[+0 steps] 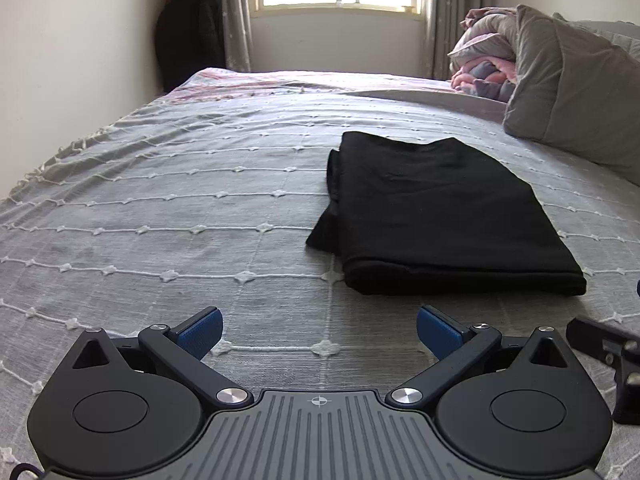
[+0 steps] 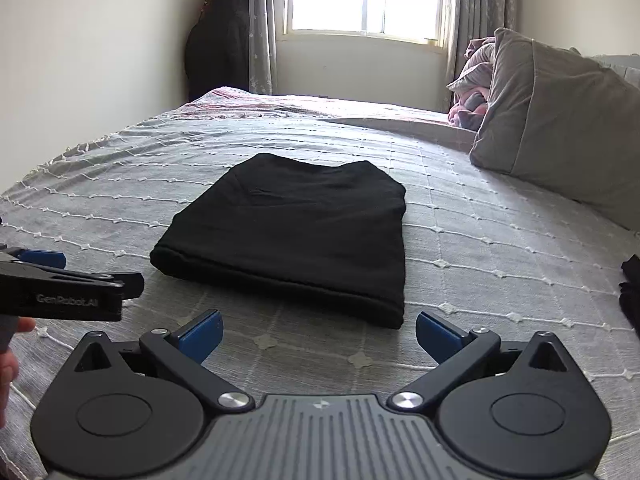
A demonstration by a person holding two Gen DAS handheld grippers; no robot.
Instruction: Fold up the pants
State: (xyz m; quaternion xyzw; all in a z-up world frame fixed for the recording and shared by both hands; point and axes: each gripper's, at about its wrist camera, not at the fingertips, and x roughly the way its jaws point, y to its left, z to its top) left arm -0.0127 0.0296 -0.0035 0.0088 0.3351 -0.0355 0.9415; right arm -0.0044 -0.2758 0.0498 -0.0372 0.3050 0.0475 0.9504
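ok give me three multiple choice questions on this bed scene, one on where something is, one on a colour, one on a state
1. Where do the folded pants lie?
A. on the grey bedspread
B. on the windowsill
C. on top of the pillow

2. What colour are the pads on the gripper fingers?
A. red
B. blue
C. yellow

3. How do the left gripper and right gripper stand?
A. both shut on the pants
B. one open, one shut
C. both open, holding nothing

Answers:
1. A, the black bundle rests flat on the bedspread, apart from the grey pillow at the right.
2. B, blue pads show on the fingers in both wrist views.
3. C, each gripper's jaws are spread wide over bare bedspread, short of the pants.
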